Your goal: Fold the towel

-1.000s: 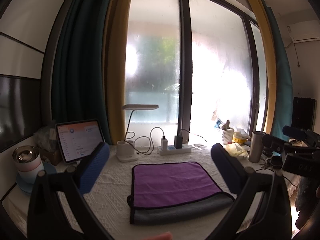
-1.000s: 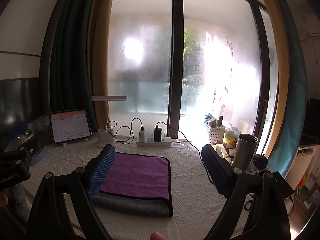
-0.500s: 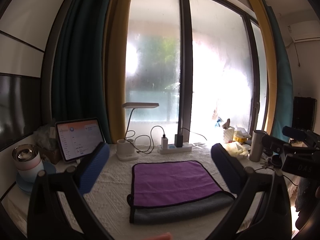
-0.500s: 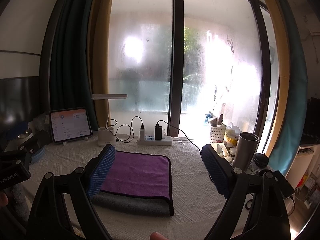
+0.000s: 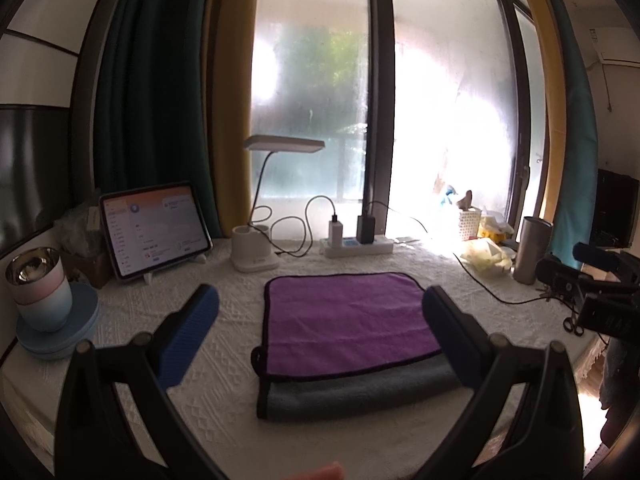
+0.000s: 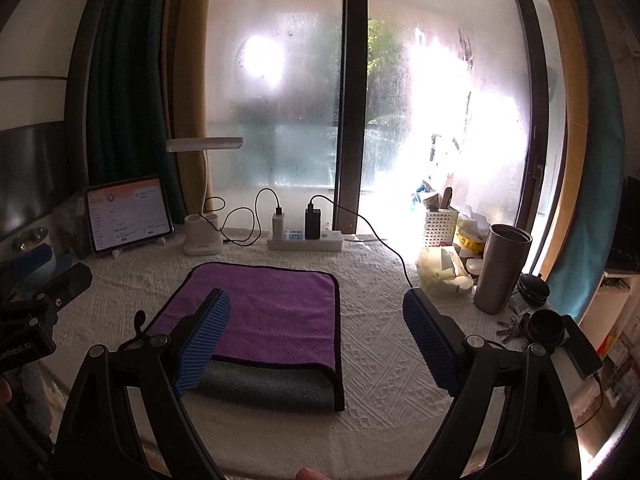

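A towel, purple on top and grey beneath (image 5: 348,320), lies folded flat on the white tablecloth; its grey layer (image 5: 352,394) sticks out along the near edge. It also shows in the right wrist view (image 6: 276,308). My left gripper (image 5: 318,326) is open and empty, held above the towel's near part, its blue pads (image 5: 188,334) wide apart. My right gripper (image 6: 318,336) is open and empty, above the towel's near right edge. The right gripper's body shows at the right of the left wrist view (image 5: 600,296).
A tablet (image 5: 154,228), a desk lamp (image 5: 260,240) and a power strip with chargers (image 5: 358,244) stand along the window. A cup on a blue plate (image 5: 44,300) is at left. A steel tumbler (image 6: 500,268), basket (image 6: 440,228), keys and phone are at right.
Both grippers have tilted down slightly and stayed open; the towel sits a little higher in both views. The towel itself has not moved.
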Tool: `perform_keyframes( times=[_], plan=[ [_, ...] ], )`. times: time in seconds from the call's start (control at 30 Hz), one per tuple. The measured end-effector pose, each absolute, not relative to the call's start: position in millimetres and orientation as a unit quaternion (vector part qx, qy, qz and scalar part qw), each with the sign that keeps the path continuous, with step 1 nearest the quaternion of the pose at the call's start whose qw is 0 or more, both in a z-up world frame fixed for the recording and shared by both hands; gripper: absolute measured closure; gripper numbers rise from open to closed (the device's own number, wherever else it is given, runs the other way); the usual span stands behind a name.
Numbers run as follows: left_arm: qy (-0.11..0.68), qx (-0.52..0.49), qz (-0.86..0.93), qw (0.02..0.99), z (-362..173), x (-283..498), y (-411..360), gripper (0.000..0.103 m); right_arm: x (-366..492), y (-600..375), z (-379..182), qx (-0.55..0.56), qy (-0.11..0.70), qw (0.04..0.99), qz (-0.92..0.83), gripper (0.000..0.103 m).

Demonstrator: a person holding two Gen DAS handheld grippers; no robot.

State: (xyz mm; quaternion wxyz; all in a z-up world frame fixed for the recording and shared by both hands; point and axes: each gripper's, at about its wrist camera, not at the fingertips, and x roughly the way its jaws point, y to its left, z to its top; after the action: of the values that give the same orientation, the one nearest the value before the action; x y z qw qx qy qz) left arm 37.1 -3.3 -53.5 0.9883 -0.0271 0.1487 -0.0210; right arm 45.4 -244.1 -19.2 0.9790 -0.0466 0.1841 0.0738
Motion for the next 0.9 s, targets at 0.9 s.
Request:
perform_keyframes(
  times=[0.9],
  plan=[
    [0.356,-0.046,-0.049,0.932,-173,144,21,0.013,141,-251,-137,-0.047,0.363,0.924,0.112,0.025]
  ],
)
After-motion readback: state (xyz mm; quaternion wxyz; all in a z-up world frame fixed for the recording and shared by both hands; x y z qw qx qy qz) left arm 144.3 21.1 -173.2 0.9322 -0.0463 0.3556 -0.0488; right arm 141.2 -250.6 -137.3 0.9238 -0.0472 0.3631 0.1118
